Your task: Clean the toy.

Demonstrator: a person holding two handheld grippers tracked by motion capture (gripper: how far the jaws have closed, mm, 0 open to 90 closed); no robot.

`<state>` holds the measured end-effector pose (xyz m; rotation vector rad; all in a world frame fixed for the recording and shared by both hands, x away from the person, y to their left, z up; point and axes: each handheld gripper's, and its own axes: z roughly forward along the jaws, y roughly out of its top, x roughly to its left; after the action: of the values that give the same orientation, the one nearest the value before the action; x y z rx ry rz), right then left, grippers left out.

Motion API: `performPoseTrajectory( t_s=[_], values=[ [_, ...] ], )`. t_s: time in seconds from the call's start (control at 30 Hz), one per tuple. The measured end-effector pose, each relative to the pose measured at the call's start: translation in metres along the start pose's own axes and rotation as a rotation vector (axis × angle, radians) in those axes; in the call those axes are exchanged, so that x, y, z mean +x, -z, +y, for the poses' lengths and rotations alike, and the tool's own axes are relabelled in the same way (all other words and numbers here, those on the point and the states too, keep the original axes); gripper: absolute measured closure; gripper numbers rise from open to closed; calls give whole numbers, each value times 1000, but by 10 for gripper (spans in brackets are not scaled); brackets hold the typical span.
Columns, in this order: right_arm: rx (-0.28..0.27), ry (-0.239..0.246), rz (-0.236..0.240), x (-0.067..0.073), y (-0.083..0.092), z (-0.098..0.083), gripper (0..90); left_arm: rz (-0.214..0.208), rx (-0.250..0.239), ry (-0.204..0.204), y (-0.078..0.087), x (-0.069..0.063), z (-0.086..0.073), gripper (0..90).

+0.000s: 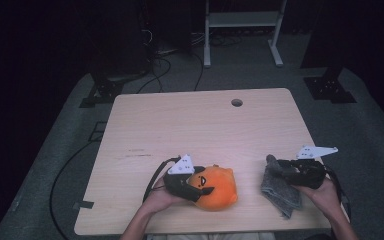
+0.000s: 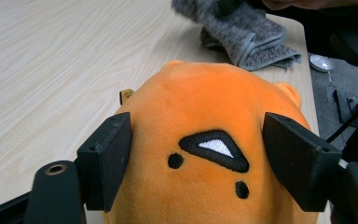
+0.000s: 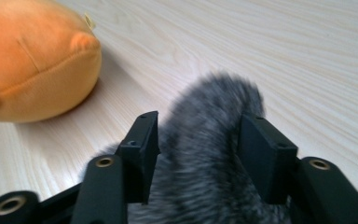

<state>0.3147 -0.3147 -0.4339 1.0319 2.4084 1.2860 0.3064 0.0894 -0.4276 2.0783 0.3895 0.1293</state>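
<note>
A: What do we have nearest to us?

B: Our left claw (image 1: 198,189) sits around the plush (image 1: 216,188). In the left gripper view the orange plush (image 2: 209,154) lies between the two jaws. The left jaw seems to touch its side and the right one stands just beside it, so we judge this claw released, or nearly so, not clenched.

A: And the right one?

B: The right claw (image 1: 279,168) is over the grey cloth (image 1: 280,192). In the right gripper view a raised fold of the cloth (image 3: 205,154) stands between the jaws, with a small gap on each side. So this claw is released too, with nothing grasped.

A: Which step is this, in our opinion?

B: We think we are setting both things down, or just letting them go. The plush rests on the table (image 1: 190,125), to the left of the right claw, and the cloth lies beyond the plush as the left claw sees it.

A: What does the next move ask for?

B: If we withdraw, we should pull each claw straight back, so the jaws do not drag the plush or the fold. If we grasp again, we close on the middle of the fold. The far part of the table is free.
</note>
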Motion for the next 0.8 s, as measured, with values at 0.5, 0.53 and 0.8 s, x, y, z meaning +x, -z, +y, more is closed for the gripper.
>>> performPoseTrajectory(
  t_s=[0.5,0.53,0.8],
  values=[
    [-52,7,52,6,-2,10,447,-32,37,78,-11,7,7,96],
    [-53,11,57,8,-3,11,446,-41,36,77,-12,7,4,102],
    [-75,13,98,13,-11,17,427,20,-15,13,-7,0,14,442]
  ],
)
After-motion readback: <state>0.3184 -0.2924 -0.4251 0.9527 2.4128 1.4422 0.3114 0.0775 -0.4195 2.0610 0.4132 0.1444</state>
